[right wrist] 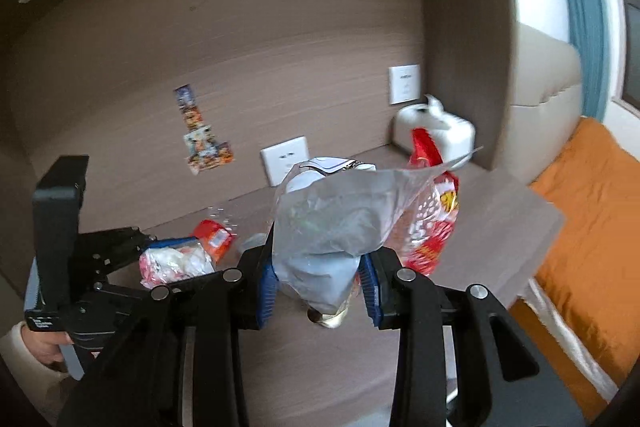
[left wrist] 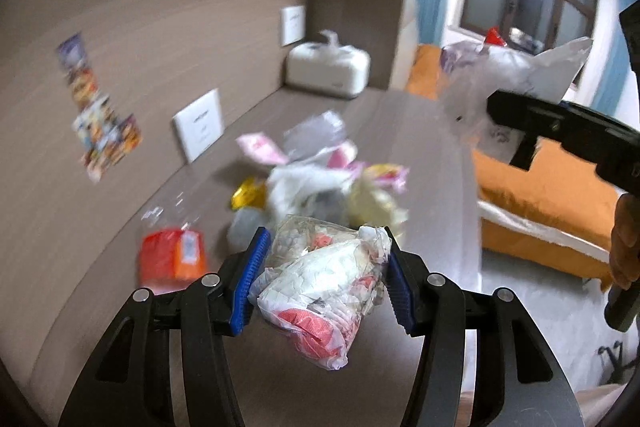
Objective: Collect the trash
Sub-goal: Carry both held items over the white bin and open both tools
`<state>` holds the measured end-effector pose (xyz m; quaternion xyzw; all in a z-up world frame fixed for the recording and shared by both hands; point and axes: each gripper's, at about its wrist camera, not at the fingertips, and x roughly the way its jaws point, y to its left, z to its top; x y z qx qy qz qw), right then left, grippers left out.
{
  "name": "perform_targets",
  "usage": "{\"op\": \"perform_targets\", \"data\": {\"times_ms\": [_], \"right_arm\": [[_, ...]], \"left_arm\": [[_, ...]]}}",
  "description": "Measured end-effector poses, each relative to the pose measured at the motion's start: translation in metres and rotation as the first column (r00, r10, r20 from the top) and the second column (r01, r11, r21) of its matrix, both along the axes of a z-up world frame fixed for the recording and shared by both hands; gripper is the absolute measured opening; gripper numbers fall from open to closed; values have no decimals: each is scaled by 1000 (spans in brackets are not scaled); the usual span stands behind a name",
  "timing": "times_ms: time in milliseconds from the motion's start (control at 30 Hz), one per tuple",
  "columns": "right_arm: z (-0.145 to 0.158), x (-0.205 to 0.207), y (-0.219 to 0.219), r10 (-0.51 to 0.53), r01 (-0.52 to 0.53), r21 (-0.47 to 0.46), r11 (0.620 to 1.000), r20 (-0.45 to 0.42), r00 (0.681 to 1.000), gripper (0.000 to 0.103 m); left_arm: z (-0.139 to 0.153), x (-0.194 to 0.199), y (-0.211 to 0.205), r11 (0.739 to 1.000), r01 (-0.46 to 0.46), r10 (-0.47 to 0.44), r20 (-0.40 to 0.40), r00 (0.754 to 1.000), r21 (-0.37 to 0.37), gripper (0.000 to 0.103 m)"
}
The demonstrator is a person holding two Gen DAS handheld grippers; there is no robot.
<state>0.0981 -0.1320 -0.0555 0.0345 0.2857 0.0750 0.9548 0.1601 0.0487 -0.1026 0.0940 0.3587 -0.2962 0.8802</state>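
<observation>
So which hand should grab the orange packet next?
Neither is free: the left tool grips a crumpled wrapper and the right tool grips a clear bag. Once emptied, probably the left, since the orange packet lies nearer it.

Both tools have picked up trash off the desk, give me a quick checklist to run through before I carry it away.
1. Left tool grips the crumpled white and red wrapper bundle between both pads: ok.
2. Right tool is closed on the clear plastic bag: ok.
3. Red snack packet beside the bag is secured: cannot tell.
4. Both loads are lifted off the desk: ok.
5. Desk is free of trash: not ok, a pile of wrappers and an orange packet remain.
6. A bin is in sight: not ok, none in either view.
</observation>
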Motion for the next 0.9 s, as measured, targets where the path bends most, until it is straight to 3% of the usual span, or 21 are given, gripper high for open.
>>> {"op": "perform_targets", "data": {"times_ms": [233, 533, 733, 900], "right_arm": [[1, -31, -54, -114, 113, -34, 993, -24, 993, 37], [-31, -86, -170, -237, 239, 5, 971, -115, 965, 37], [-88, -106, -248, -303, 320, 45, 947, -221, 927, 37], [-160, -112, -295, -330, 368, 67, 927, -319, 888, 37]], "left_arm": [[2, -12, -71, 987, 158, -158, 3, 987, -17, 54], [-35, -52, -213, 938, 346, -347, -63, 936, -29, 54], [-85, -80, -307, 898, 439, -436, -151, 887, -15, 54], [-153, -97, -364, 871, 492, -474, -234, 849, 20, 54]]}}
